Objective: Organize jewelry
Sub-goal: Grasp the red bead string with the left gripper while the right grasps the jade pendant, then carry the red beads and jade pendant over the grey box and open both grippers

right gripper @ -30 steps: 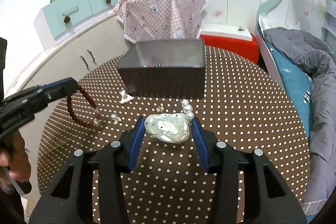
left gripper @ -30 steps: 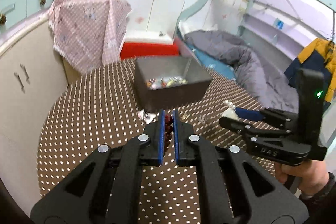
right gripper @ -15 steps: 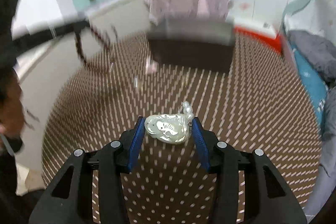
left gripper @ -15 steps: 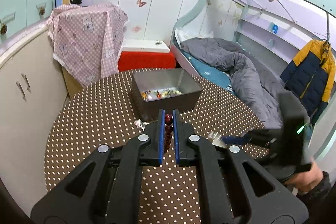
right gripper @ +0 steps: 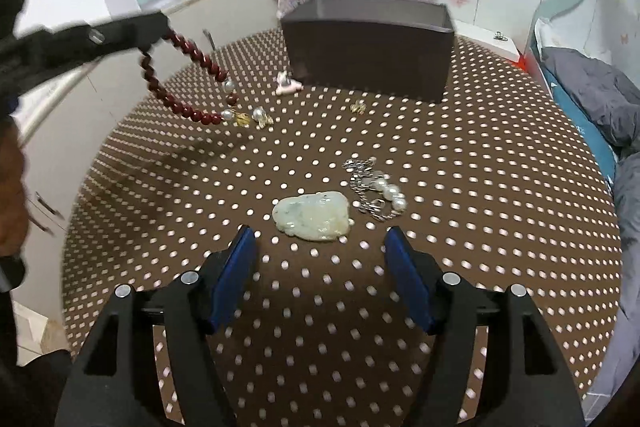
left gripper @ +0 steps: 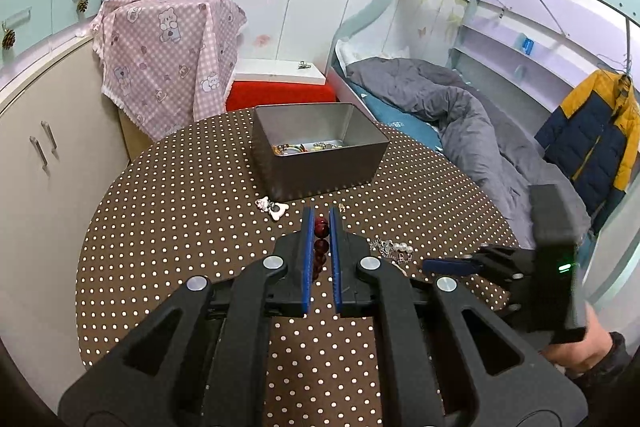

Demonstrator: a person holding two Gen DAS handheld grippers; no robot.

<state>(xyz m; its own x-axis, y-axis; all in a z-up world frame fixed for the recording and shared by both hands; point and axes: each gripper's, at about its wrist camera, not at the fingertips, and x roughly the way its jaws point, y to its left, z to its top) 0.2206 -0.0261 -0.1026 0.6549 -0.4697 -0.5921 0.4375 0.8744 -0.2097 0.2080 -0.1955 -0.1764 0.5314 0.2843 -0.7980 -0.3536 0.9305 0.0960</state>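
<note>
My left gripper (left gripper: 320, 227) is shut on a dark red bead bracelet (left gripper: 320, 227), which hangs in a loop above the table in the right wrist view (right gripper: 180, 83). My right gripper (right gripper: 320, 247) is open and empty, just behind a pale green jade pendant (right gripper: 312, 215) lying flat on the table. A silver chain with pearls (right gripper: 376, 193) lies right of the pendant. The grey metal box (left gripper: 320, 155) holds several pieces of jewelry and stands at the table's far side; it also shows in the right wrist view (right gripper: 368, 47).
A small white-pink charm (right gripper: 286, 83) and a small gold piece (right gripper: 358, 107) lie before the box on the brown polka-dot round table (right gripper: 480, 227). Cabinets stand left, a bed right, a pink-covered item behind.
My right gripper opened and let go of the jade pendant, which now lies on the table. My left gripper rose and pulled back with the bracelet.
</note>
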